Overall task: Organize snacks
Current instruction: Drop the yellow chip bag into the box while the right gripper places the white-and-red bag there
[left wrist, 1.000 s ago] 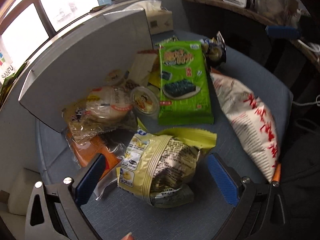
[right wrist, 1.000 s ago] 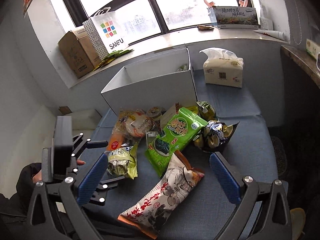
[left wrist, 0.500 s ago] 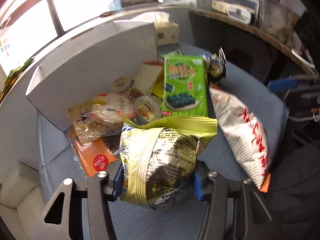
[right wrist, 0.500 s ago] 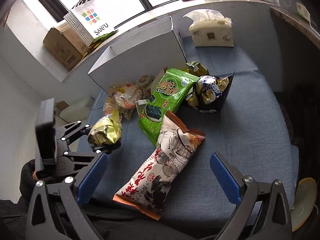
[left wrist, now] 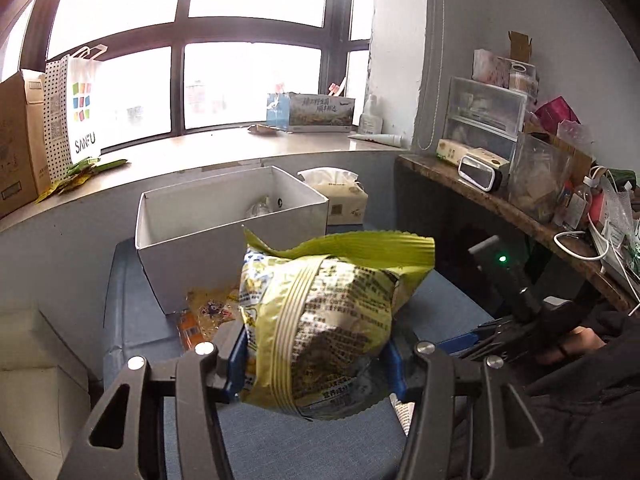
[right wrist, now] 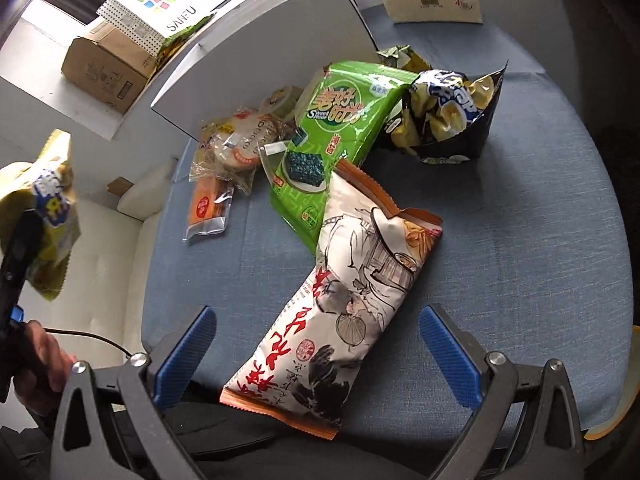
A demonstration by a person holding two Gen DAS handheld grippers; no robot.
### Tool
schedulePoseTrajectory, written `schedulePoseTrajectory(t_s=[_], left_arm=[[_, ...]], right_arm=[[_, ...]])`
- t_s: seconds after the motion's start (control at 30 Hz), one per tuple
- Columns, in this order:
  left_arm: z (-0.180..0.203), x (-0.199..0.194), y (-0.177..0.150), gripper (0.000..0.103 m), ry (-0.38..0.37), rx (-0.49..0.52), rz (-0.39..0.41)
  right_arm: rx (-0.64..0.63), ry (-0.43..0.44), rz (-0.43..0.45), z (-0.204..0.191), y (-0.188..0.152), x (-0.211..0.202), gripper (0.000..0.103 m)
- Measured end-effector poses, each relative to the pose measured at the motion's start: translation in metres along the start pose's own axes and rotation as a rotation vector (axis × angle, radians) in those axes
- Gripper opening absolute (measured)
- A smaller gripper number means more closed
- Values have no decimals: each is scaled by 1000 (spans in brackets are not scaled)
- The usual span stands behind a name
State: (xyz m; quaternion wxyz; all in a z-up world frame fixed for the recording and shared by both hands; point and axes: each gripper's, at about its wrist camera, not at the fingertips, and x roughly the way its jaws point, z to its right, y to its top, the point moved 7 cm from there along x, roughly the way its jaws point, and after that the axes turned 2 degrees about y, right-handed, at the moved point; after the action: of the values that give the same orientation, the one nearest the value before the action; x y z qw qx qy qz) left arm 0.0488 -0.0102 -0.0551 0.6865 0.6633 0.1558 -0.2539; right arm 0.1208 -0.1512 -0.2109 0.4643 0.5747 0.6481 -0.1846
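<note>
Left gripper clamped on a crinkly yellow-green foil bag, lifted clear of the blue fabric cushion. Right gripper spread wide, 2 ribbed blue pads astride a long glossy white pouch, not touching. At 12 o'clock, flat green seaweed pack; at 1, crumpled black chip bag. Farthest, open white cardboard box, tissue pack beside.

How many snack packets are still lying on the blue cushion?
At least 5: the white-and-orange bag nearest, the green seaweed pack behind it, the black chip bag to its right, the clear-wrapped pastry and orange packet left. More small ones hide behind.
</note>
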Motion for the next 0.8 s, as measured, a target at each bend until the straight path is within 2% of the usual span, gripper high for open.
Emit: schedulePoseTrajectory(t_s=[0.1,0.17,0.23,0.27,0.3,0.43,0.63,0.8], left_arm=[[1,-6,-1,58,-6,0,5],[0,-6,-1,58,-10,-3,6],[-1,-5,-3,58,-15,-6,3],[-1,-5,-3,58,-17,-7,2],[-1,-5,-4,58,-13,-5,3],[-4,-5,-6,58,-16,-10,6],[-10,-5,-7,58,-16,-51,16],[-19,-4,0,58,-20,-101,52]], right_arm=[[-2,-22,-48,-1,4,15,103],[-16,-59,-82,-1,4,25,97],[-50,-110,-118,-2,4,34,76],[-71,-130,-112,-4,5,34,71],[-91,-134,-114,-7,6,35,55],[-127,-140,-121,-14,3,36,38],[-184,-167,4,-26,3,3,36],[-229,-114,174,-39,22,-46,36]])
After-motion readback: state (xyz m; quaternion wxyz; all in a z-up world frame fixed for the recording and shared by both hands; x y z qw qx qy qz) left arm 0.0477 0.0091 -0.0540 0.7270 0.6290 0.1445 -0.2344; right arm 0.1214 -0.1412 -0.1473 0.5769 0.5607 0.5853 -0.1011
